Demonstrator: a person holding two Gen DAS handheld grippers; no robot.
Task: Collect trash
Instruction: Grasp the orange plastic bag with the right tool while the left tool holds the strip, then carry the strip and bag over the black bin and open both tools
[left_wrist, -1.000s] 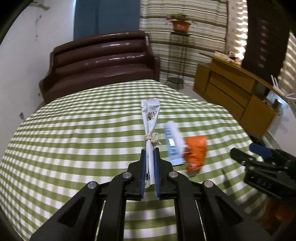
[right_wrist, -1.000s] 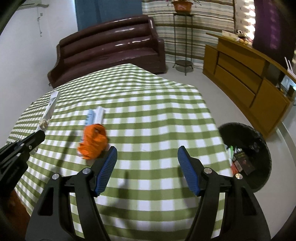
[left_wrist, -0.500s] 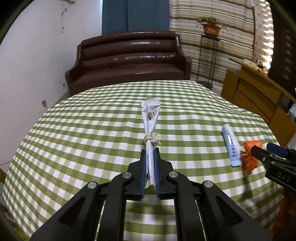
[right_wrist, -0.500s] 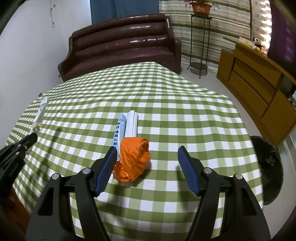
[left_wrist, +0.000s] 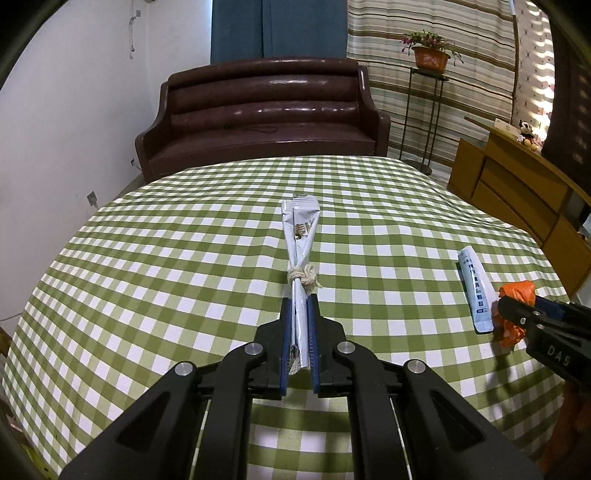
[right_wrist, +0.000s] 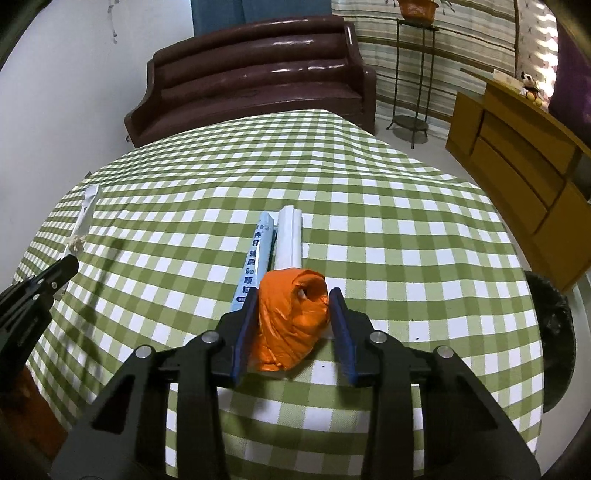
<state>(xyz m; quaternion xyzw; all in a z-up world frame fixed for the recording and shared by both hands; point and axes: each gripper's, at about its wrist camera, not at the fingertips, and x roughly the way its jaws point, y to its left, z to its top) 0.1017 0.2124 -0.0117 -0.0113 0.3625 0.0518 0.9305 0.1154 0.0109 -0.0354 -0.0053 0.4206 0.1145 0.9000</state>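
Evidently the checked table (right_wrist: 406, 236) serves as the sorting ground: the orange bag (right_wrist: 291, 325) sits at six o'clock from the blue sachet (right_wrist: 255, 258), between the right gripper (right_wrist: 293, 332)'s closing jaws, tilted downward. At nine o'clock, the left gripper (left_wrist: 298, 332) stays out of action, clamped on the tied wrapper (left_wrist: 300, 243).

right gripper (left_wrist: 517, 314) body: white letters "DAS"
blue sachet (right_wrist: 255, 262): dark characters in a column, not legible
silver wrapper (left_wrist: 301, 229): print too small
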